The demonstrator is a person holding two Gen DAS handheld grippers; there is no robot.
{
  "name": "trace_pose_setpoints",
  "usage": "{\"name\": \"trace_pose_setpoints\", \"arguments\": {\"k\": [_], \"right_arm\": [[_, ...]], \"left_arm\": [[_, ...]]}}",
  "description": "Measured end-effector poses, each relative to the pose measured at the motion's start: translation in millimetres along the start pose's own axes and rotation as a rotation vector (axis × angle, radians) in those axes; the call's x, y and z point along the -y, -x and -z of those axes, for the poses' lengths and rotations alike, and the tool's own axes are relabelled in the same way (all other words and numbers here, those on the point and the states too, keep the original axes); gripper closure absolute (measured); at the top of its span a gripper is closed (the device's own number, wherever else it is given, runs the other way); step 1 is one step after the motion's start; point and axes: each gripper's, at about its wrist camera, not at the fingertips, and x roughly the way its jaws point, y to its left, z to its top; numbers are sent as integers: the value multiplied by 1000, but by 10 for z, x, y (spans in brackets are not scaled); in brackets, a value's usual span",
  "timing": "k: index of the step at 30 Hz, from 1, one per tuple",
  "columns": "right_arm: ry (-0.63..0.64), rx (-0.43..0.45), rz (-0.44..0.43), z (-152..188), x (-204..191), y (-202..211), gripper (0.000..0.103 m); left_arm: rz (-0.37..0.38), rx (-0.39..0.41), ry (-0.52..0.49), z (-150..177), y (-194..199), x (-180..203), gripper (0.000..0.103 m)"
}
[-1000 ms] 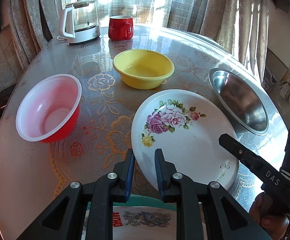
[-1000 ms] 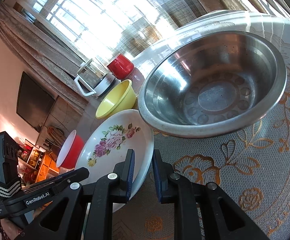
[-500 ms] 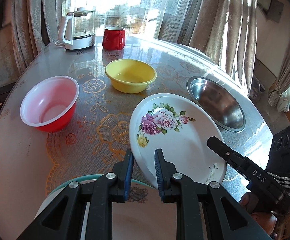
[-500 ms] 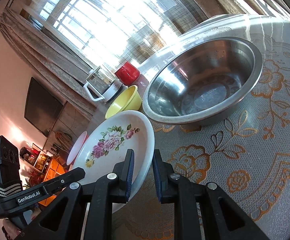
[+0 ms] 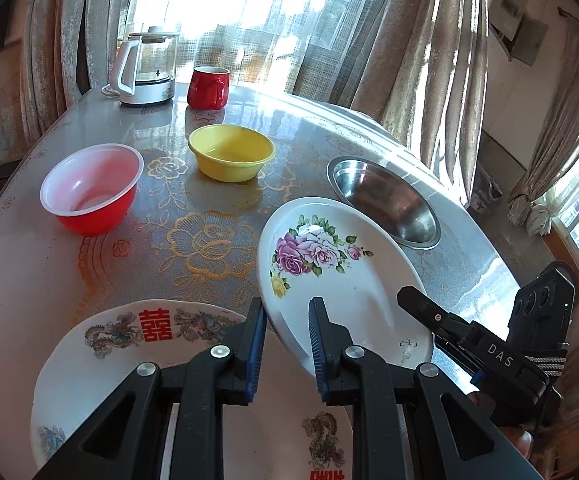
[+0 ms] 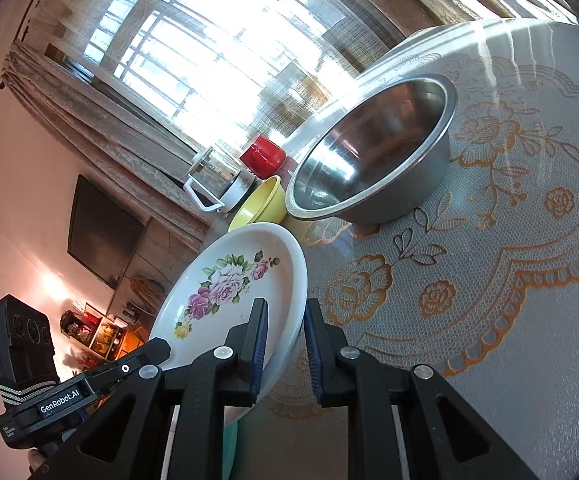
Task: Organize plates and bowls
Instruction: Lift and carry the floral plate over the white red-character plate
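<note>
While both grippers clamp its rim, the rose plate [image 5: 341,276] hangs tilted above the table [image 5: 29,280].
Left gripper [image 5: 285,344] pinches the near edge, right gripper [image 6: 283,344] the opposite edge; a dragon-patterned plate [image 5: 101,356] lies below, with red bowl [image 5: 91,188], yellow bowl [image 5: 231,152] and steel bowl [image 5: 385,200] beyond.

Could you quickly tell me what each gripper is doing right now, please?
Left gripper: closed on the near rim of the rose plate.
Right gripper: closed on the same plate's opposite rim.
</note>
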Motion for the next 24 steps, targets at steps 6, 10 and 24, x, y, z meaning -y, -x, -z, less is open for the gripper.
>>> {"name": "trace_pose_setpoints", "arguments": {"k": [6,10,24], "right_arm": [[-10,2,-24,36,-13,172,84],[37,8,-23,53,-149,285,84],[118,-60,-62,253,-591,242,84]], "left_arm": [[36,4,21,167,144,32,83],[50,25,41,279,281,8,82],[18,79,105,625,727,-307,81]]}}
